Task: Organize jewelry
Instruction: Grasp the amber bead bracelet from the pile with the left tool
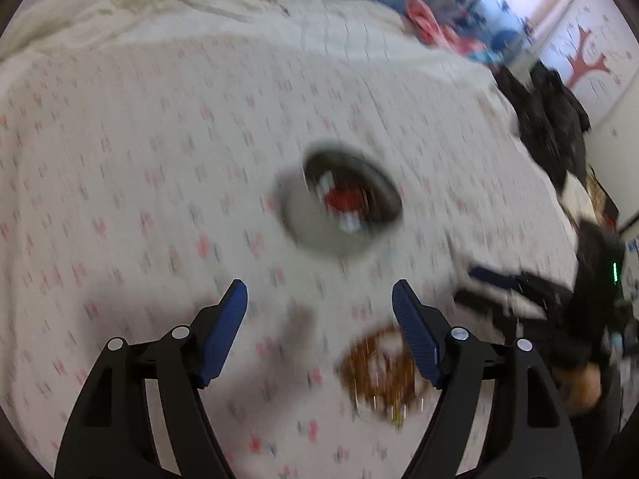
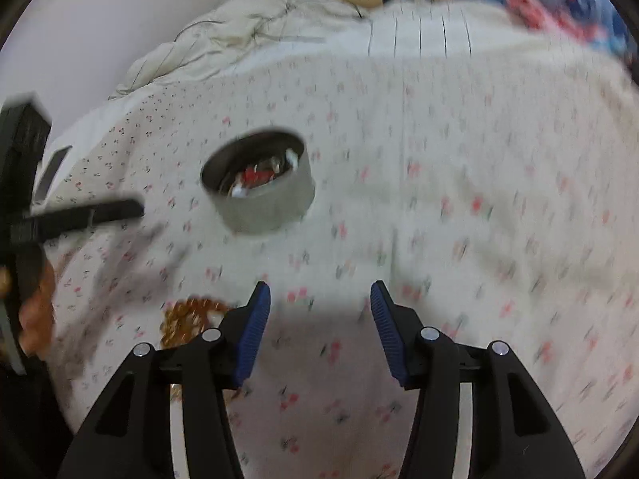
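On the bed, nearest the cameras: left gripper has its jaws wide apart, nothing between the blue pads, only printed bedsheet showing through the gap. Right gripper is likewise parted and empty, jaws a bit narrower than the left's.

Just beside the left gripper's right finger, partly behind it, lies a gold bead necklace in a loose heap on the sheet. In the right wrist view the same heap sits just left of that gripper's left finger, partly hidden. Neither gripper touches it as far as the blur lets me tell.

Farther out, mid-bed: a round metal tin, lid off, w/ red and white pieces inside, prob. jewelry already put away; too blurred to name. Tin stands well apart from the necklace.

Handling, my guess: the necklace is light, limp, all small beads on a string, so it'll sag and slide off smooth pads. Best to pinch where strands bunch thickest, mid-heap, pressing into the soft bedding, not a single loop at the edge. It'll dangle when lifted; needs clearance over the tin's rim.

Beyond: crumpled cream blanket, bright clothes at the bed's far end.
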